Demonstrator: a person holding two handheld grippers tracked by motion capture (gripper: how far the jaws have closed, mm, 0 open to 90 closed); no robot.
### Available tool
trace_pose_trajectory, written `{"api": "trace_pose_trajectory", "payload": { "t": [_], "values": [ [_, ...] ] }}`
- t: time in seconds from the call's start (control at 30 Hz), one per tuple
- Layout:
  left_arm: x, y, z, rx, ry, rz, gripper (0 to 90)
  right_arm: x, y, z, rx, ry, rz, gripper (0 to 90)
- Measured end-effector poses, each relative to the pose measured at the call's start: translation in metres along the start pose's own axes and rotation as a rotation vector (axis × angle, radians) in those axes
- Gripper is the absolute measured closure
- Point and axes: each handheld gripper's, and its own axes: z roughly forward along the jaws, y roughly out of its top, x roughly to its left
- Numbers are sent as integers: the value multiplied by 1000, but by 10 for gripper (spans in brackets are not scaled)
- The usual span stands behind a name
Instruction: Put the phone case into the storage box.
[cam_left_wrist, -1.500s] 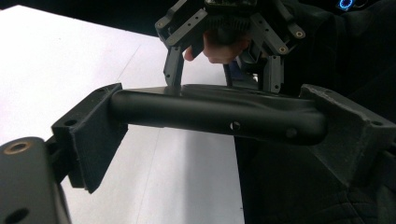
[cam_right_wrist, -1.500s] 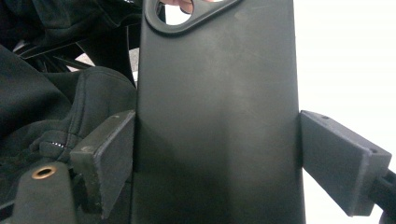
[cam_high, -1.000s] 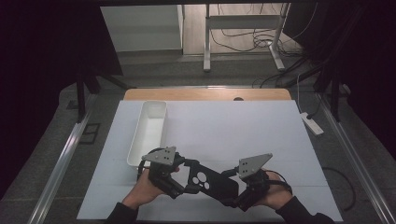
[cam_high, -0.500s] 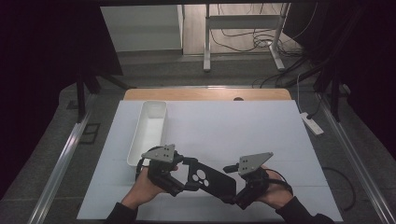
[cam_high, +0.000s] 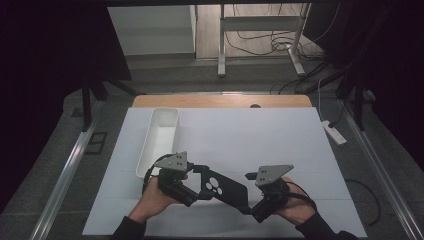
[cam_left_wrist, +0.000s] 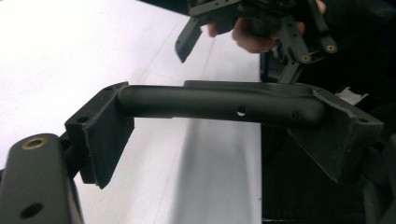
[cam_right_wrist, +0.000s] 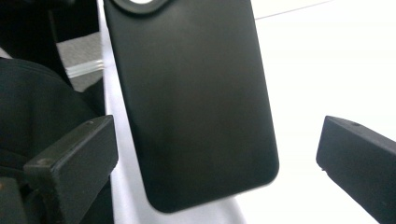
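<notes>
A black phone case (cam_high: 220, 186) with round camera holes hangs just above the white mat near the front edge. My left gripper (cam_high: 195, 190) is shut on its left end; in the left gripper view both pads (cam_left_wrist: 100, 133) press on the case's edges (cam_left_wrist: 219, 100). My right gripper (cam_high: 251, 206) is at the case's right end. Its jaws have just been opening. In the right gripper view the case's plain end (cam_right_wrist: 196, 93) lies between the right gripper's (cam_right_wrist: 215, 154) spread pads (cam_right_wrist: 359, 158), with a gap on the right side.
A long white tray (cam_high: 159, 137) stands on the mat (cam_high: 260, 140) at the left, just beyond my left hand. A white power strip (cam_high: 333, 132) lies off the table's right edge. The wooden table edge (cam_high: 220, 101) runs along the back.
The right gripper's jaws stand a little wider around the case's end. Both hands and the case keep their places.
</notes>
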Motion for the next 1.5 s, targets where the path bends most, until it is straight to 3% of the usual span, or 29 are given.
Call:
{"api": "trace_pose_trajectory", "payload": {
  "t": [0.23,0.37,0.63,1.1,1.3,1.5],
  "values": [
    [3,2,-3,10,49,-43,162,0,-1,-3,3,-40,23,0],
    [3,4,-3,23,77,-61,162,-1,-2,-6,7,-69,74,0],
    [1,11,-3,42,126,-89,161,-1,-2,-7,-5,-75,134,0],
    [-4,19,-2,29,168,-143,160,8,2,0,46,-163,112,0],
    [-8,22,-2,26,175,-144,160,12,6,6,67,-180,98,0],
    [-11,24,1,26,172,-147,159,14,10,13,89,-227,103,0]
  ]
}}
